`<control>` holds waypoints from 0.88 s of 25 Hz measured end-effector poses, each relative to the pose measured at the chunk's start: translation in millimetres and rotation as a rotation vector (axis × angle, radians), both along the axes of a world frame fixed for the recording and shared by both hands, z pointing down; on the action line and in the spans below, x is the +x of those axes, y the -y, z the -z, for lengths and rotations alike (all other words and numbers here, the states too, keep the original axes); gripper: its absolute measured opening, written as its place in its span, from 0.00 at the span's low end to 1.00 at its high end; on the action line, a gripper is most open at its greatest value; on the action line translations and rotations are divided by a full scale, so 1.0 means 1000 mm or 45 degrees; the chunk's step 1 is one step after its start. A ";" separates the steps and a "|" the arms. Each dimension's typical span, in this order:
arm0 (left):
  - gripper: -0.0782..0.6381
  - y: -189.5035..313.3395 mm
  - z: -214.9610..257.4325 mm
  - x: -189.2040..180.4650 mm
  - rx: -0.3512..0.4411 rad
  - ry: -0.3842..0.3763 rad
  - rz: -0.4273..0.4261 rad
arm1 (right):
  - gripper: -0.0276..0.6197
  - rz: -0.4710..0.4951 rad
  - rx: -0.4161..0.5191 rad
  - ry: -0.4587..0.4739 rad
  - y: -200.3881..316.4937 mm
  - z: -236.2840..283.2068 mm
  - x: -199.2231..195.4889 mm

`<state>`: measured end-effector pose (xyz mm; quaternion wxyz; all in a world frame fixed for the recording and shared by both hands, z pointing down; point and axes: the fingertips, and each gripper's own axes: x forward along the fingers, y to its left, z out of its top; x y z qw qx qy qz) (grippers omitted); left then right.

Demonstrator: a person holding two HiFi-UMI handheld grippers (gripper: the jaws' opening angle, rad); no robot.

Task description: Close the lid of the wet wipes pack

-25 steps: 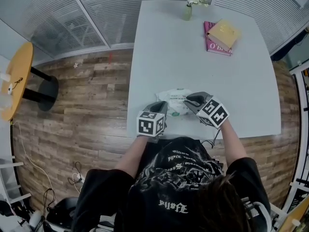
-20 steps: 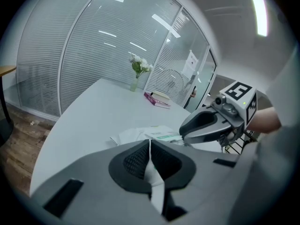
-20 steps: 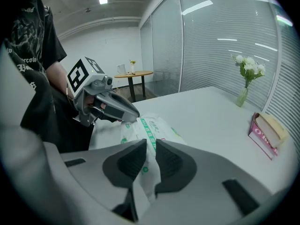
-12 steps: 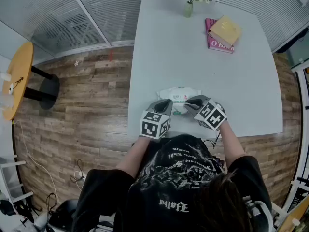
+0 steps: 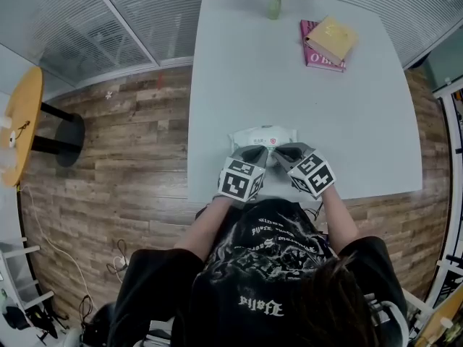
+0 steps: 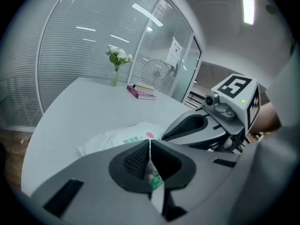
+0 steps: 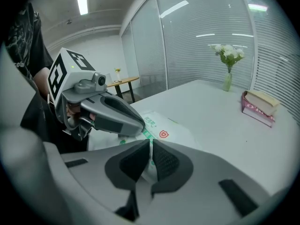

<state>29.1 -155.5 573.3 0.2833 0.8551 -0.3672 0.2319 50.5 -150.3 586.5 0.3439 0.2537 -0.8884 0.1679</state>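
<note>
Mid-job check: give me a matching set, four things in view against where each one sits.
Things:
1 pack
2 vase
3 books
4 round table

Places:
A white table, far right corner area
B standing apart, left of the white table
C white table, near edge
D white table, far edge, near its middle

Pairs: 1-C, 2-D, 3-A, 4-B
</note>
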 end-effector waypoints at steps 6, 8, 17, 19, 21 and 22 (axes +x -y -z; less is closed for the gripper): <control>0.13 0.000 -0.009 0.002 -0.016 0.111 -0.024 | 0.05 -0.181 -0.046 0.136 -0.006 -0.001 0.008; 0.13 0.000 -0.009 0.002 0.038 0.158 -0.036 | 0.05 -0.243 -0.050 0.171 -0.007 0.000 0.011; 0.12 0.001 -0.016 0.004 0.057 0.231 -0.184 | 0.05 -0.470 -0.038 0.299 -0.001 0.011 0.022; 0.12 0.001 -0.009 0.001 0.062 0.133 -0.173 | 0.05 -0.526 -0.001 0.322 0.001 0.019 0.027; 0.12 0.001 0.006 -0.007 0.133 0.014 -0.100 | 0.04 -0.596 0.054 0.335 0.002 0.029 0.035; 0.12 0.002 0.014 -0.012 0.164 -0.040 -0.062 | 0.04 -0.627 0.085 0.341 0.003 0.035 0.041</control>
